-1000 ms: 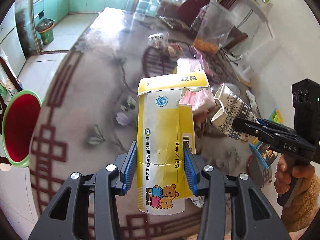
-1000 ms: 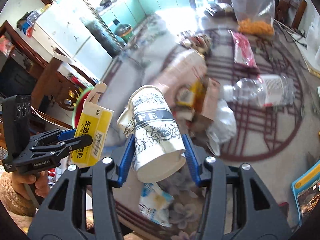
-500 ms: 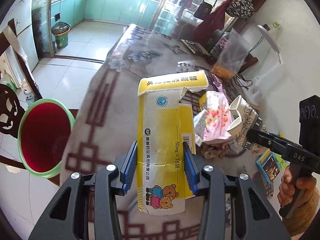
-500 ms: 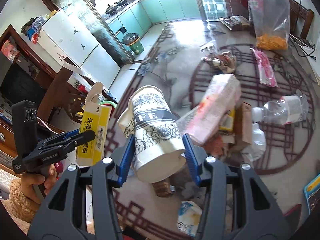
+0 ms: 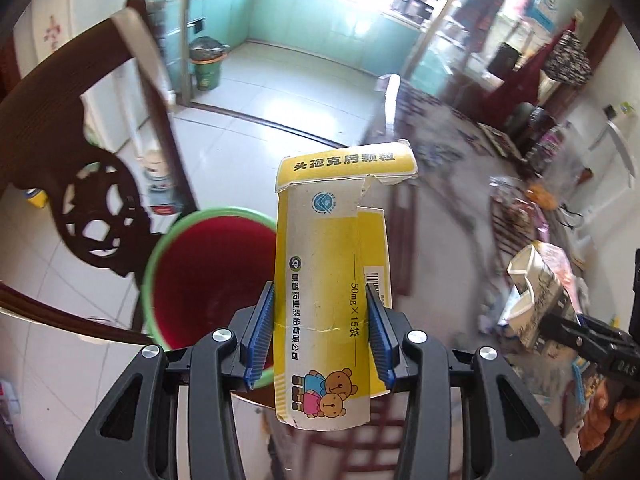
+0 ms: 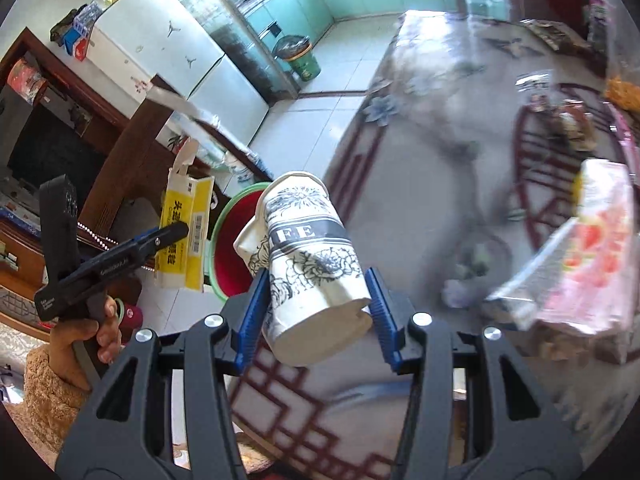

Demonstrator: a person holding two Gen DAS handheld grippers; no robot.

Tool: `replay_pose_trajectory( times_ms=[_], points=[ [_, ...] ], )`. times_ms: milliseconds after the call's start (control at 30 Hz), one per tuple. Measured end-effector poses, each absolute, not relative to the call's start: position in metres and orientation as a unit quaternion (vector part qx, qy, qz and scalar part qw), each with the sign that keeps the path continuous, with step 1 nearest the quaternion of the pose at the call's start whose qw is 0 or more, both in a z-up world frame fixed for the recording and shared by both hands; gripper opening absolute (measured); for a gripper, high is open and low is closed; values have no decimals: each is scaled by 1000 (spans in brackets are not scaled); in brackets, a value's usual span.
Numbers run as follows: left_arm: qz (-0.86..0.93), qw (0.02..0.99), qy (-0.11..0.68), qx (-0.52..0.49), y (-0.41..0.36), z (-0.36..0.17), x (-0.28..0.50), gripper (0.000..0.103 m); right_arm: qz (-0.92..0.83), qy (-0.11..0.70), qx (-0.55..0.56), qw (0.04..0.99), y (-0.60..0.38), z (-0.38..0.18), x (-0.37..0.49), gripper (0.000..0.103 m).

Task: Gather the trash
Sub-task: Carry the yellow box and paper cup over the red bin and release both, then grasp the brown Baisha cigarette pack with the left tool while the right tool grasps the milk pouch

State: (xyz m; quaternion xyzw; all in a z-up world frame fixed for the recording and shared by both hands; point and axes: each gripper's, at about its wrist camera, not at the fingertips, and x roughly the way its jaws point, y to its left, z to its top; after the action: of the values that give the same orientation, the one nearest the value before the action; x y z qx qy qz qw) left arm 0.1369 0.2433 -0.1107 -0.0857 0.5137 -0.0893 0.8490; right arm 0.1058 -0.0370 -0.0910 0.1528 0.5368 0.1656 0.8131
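Note:
My left gripper (image 5: 320, 334) is shut on a torn yellow and white medicine box (image 5: 330, 264), held upright with its flap open. Behind and to the left of it stands a red bin with a green rim (image 5: 200, 272) on the floor. My right gripper (image 6: 312, 316) is shut on a crumpled paper cup (image 6: 310, 264) with a black flower print. The right wrist view also shows the left gripper (image 6: 132, 252) with the box (image 6: 184, 236) to the left, and the bin (image 6: 232, 252) partly hidden behind the cup. The right gripper with its cup (image 5: 540, 300) appears at the right of the left wrist view.
A dark carved wooden chair (image 5: 96, 208) stands beside the bin. The patterned table (image 6: 420, 184) holds more litter, among it a pink printed packet (image 6: 592, 248) and wrappers (image 6: 568, 120). A green bin (image 5: 206, 66) stands on the far tiled floor (image 5: 304, 92).
Both grippers swung left off the table's middle toward its edge, each keeping its load. The red bin has come from the far left to just behind the medicine box.

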Motion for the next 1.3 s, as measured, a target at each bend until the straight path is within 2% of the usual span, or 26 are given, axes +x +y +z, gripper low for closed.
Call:
replay_pose_trajectory(
  times_ms=[167,333,400,467,500,533,567,600,700,1000,1300],
  points=[
    [-43,840,534,-84,294,-137,153,40,193,572,175,778,21,-126,137,48],
    [-30,833,547,-77,315,-154,159,40,205,589,134,770,74,-143,163,48],
    [-31,832,549,-75,318,-156,160,41,200,587,123,775,86,-143,167,53],
    [-24,832,550,-66,321,-159,163,42,192,581,116,783,90,-140,169,70],
    [-21,832,550,-62,321,-160,164,45,187,577,115,787,91,-139,168,70],
    [-22,833,550,-60,321,-160,165,55,183,574,115,790,89,-138,167,70],
    [-25,834,547,-60,321,-160,166,60,178,573,114,792,87,-136,167,70],
    [-28,836,545,-59,320,-160,168,63,174,572,112,794,85,-134,165,70],
    [-37,838,543,-51,315,-157,171,63,159,560,103,806,73,-124,155,70],
    [-118,848,515,-31,254,-129,172,67,109,527,98,837,19,-92,108,77],
    [-234,817,526,-12,146,-125,155,68,7,549,108,829,-69,-100,45,80]
  ],
)
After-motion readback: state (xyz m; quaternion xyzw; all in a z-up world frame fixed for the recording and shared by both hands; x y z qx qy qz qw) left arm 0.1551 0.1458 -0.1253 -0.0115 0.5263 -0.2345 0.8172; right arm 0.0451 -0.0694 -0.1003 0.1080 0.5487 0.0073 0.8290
